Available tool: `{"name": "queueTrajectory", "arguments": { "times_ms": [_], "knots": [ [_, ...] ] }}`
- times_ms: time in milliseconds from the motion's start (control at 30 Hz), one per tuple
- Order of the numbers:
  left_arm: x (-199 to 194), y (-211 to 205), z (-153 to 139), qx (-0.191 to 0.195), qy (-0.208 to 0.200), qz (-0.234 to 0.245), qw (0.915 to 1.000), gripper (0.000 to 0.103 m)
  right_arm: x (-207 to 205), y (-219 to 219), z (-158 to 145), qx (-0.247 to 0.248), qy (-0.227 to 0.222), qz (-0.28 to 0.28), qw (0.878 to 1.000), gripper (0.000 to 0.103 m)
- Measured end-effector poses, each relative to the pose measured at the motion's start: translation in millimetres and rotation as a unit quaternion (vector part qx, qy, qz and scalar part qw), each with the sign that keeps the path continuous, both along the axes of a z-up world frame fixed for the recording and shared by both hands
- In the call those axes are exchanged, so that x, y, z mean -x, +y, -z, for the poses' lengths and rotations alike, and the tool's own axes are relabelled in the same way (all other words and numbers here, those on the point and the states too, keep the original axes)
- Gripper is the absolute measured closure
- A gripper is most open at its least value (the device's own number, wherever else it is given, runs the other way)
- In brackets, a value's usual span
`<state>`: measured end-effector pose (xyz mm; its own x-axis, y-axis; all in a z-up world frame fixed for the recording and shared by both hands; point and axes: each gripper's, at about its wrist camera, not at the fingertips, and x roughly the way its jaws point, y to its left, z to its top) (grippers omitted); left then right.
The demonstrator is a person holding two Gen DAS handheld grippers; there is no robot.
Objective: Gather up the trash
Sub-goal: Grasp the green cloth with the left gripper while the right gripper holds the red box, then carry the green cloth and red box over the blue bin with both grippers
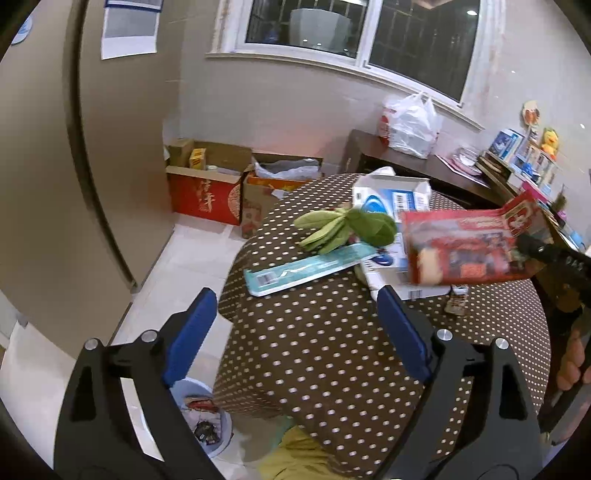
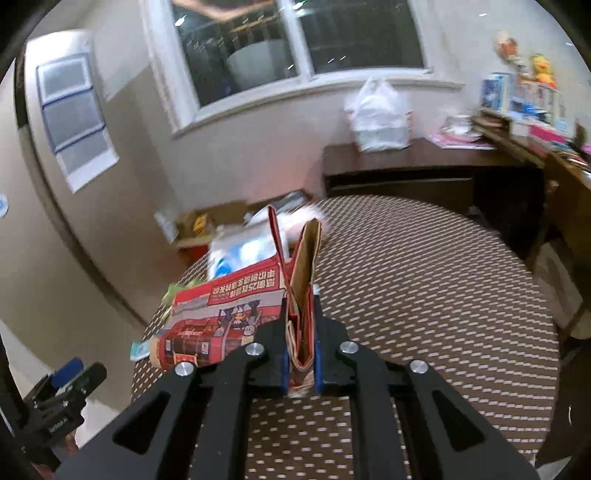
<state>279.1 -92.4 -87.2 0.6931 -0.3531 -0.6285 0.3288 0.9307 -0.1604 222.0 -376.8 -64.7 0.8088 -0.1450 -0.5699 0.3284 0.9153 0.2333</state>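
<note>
Two blue-padded jaws pinch flattened red cardboard carton (image 2: 221, 317); polka-dot tablecloth (image 2: 424, 295).

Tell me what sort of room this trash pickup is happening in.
Most likely a lived-in home dining or living room: a round table under a polka-dot cloth, open cardboard boxes on the tiled floor below a window, and a dark sideboard cluttered with a plastic bag and toys.
</note>
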Motion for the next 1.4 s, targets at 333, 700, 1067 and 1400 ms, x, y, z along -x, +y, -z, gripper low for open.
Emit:
{"name": "queueTrajectory", "arguments": {
  "times_ms": [333, 700, 1067, 1400],
  "knots": [
    [-60.1, -51.2, 7.3, -0.018, 0.027, 0.041, 0.9986, 0.016, 1.7, -79.8, -7.3, 0.012, -0.005, 0.1, 0.995, 0.093],
    [-140.3, -98.9, 45.9, -0.053, 0.082, 0.073, 0.9925, 0.073, -46.1, -119.5, 19.3, 0.01, 0.03, 0.104, 0.994, 0.093],
    [-116.2, -87.1, 16.1, -0.075, 0.041, 0.06, 0.9945, 0.091, -28.2, -98.2, 14.5, 0.023, 0.024, 0.108, 0.994, 0.093],
    [-64.2, -51.2, -18.9, -0.063, 0.022, 0.038, 0.997, 0.091, 11.1, -47.1, -27.9, 0.035, -0.023, 0.064, 0.997, 0.093]
  ]
}}
